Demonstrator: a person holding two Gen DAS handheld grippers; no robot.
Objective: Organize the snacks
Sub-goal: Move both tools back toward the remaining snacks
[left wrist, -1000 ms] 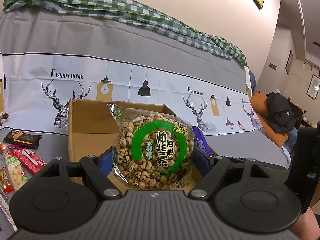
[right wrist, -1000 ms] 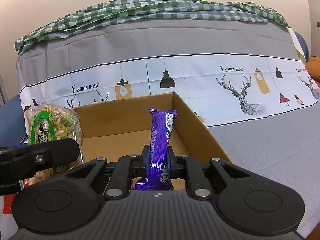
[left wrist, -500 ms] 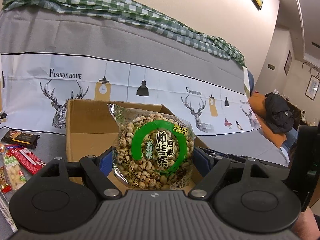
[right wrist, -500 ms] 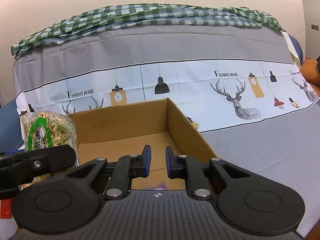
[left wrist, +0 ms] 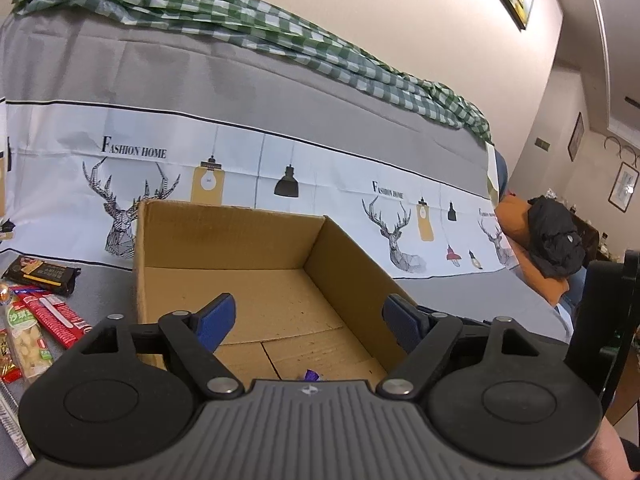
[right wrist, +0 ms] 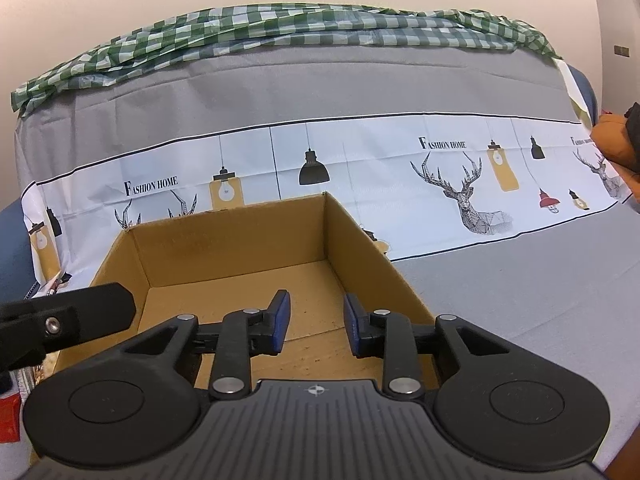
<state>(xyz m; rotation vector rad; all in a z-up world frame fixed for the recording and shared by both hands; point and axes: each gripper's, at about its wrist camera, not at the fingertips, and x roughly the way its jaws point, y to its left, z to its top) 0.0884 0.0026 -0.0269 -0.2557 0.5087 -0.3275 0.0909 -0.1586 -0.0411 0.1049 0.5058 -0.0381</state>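
An open cardboard box [left wrist: 224, 236] stands on the grey cloth; it also shows in the right wrist view [right wrist: 240, 240]. My left gripper [left wrist: 308, 318] is open and empty over the box's near part. A purple wrapper tip [left wrist: 310, 376] shows on the box floor just below it. My right gripper [right wrist: 315, 320] is open and empty above the box's right half. Part of the left gripper [right wrist: 68, 316] shows at the left of the right wrist view. The bag of nuts is out of sight.
Loose snacks lie left of the box: a dark bar [left wrist: 44, 274], a red packet [left wrist: 52, 316] and a pale green-labelled packet [left wrist: 26, 338]. A printed cloth [left wrist: 280, 172] covers the sofa back behind. An orange cushion with a black garment [left wrist: 556, 240] lies far right.
The right gripper opened and let the purple bar drop into the box. Then the left gripper opened and the bag of nuts dropped out of view.
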